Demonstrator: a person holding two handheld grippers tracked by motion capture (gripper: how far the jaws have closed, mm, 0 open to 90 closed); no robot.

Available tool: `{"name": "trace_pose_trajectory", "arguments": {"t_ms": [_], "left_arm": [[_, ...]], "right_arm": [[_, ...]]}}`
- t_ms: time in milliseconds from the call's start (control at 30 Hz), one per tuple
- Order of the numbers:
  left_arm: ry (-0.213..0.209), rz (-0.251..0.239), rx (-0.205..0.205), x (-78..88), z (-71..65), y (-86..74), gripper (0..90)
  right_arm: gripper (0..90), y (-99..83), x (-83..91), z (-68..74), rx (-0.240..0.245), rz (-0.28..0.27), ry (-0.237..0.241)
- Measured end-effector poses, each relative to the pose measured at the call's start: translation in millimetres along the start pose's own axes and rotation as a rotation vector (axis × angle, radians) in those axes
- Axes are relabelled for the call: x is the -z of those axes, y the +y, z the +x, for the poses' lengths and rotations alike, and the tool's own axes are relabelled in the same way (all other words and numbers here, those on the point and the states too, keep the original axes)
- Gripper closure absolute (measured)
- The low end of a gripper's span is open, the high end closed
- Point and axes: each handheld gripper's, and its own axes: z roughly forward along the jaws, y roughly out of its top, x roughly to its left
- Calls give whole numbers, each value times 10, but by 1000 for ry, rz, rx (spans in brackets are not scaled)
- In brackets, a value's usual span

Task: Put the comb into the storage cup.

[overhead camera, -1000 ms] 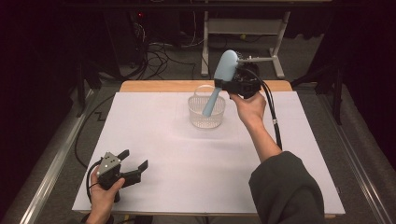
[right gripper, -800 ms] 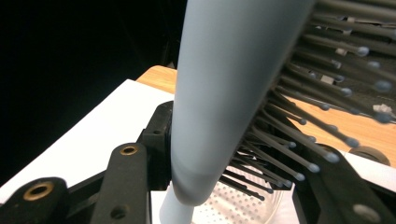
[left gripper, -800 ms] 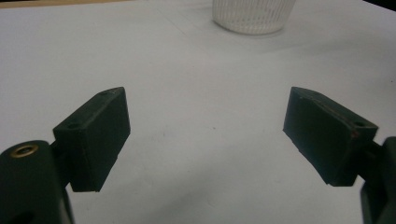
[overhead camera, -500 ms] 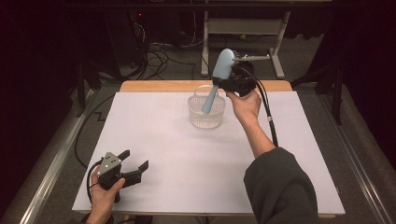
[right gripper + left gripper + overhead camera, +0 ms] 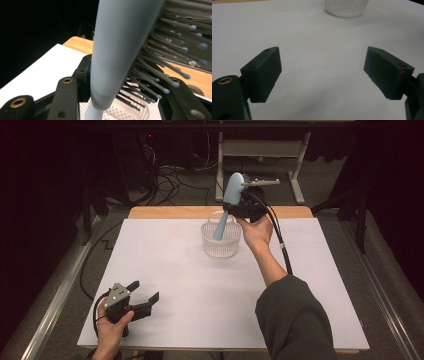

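High view: right gripper fingers clamp the hairbrush, handle pointing down into the far basket; left gripper fingers wide, near-left tabletop.

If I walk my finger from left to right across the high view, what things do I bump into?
Left tool → clear basket → right tool, which grips the blue hairbrush whose handle dips into that basket.

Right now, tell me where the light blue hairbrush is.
In the high view, the light blue hairbrush sits in the right gripper at the table's far edge, handle pointing down into the clear plastic basket.
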Motion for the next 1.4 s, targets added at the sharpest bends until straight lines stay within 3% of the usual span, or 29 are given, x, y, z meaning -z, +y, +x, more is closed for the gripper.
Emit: {"name": "trace_pose_trajectory", "arguments": {"t_ms": [633,1400], "left_arm": [[-9,-6,-2,4,-4,1,157],[-8,-10,-6,16,-12,2,156]], "right_arm": [[517,-119,-315,85,21,63,-11],[503,-247,-463,94,13,89,-31]]}}
